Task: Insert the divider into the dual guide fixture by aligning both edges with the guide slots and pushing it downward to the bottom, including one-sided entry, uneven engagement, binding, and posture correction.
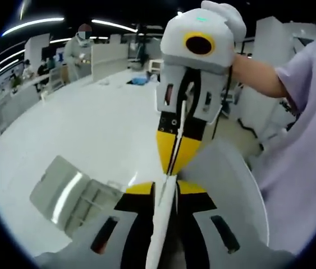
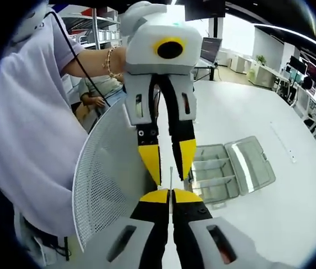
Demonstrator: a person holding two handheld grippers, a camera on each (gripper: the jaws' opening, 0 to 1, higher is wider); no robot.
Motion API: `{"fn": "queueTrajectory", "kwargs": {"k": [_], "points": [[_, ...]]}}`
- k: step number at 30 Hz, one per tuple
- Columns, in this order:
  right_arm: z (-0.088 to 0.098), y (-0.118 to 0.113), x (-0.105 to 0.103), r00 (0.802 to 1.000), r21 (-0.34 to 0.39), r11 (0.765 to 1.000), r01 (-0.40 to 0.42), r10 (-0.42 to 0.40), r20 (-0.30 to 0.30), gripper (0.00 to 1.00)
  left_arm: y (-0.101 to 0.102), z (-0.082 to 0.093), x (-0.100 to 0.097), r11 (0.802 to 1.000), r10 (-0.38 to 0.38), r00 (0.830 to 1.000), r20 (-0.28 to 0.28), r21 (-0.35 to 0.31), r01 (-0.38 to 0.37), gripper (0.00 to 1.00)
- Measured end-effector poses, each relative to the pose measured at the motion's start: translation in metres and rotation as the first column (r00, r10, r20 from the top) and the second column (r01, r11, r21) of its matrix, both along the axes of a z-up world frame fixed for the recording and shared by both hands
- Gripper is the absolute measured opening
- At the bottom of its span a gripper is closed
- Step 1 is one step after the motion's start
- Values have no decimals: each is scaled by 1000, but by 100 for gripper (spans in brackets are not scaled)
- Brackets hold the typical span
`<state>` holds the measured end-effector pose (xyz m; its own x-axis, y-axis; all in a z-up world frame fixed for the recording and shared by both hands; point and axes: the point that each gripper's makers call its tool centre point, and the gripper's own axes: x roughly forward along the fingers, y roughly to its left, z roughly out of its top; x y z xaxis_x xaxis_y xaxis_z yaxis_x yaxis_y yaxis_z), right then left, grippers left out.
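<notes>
- The left hand-held gripper (image 1: 166, 188) is clamping its yellow-tipped jaws on the near edge of the thin white divider (image 1: 160, 235), seen edge-on in the left gripper view.
- The right hand-held gripper (image 2: 170, 195) is pinching the same divider (image 2: 170, 179) from the opposite side, jaws closed on its edge; the two grippers are meeting tip to tip, holding the sheet up above the table (image 1: 90, 129).
- The clear plastic guide fixture (image 2: 230, 171) is lying open on the white table (image 2: 292, 213), below and beside the divider, apart from it.
- A person's sleeve (image 2: 28, 129) is crowding the edge of the right gripper view.
</notes>
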<state>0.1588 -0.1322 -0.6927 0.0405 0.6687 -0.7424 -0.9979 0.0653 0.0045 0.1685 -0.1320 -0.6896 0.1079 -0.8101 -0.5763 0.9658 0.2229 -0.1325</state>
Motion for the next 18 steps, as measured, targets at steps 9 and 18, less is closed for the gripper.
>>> {"fn": "queueTrajectory", "kwargs": {"k": [9, 18], "points": [[-1, 1, 7, 1000, -9, 1000, 8, -8, 19, 0, 19, -4, 3, 997, 75, 997, -23, -14, -75, 21], [-3, 3, 14, 999, -13, 1000, 19, -18, 27, 0, 42, -7, 4, 989, 149, 988, -49, -15, -150, 30]]}}
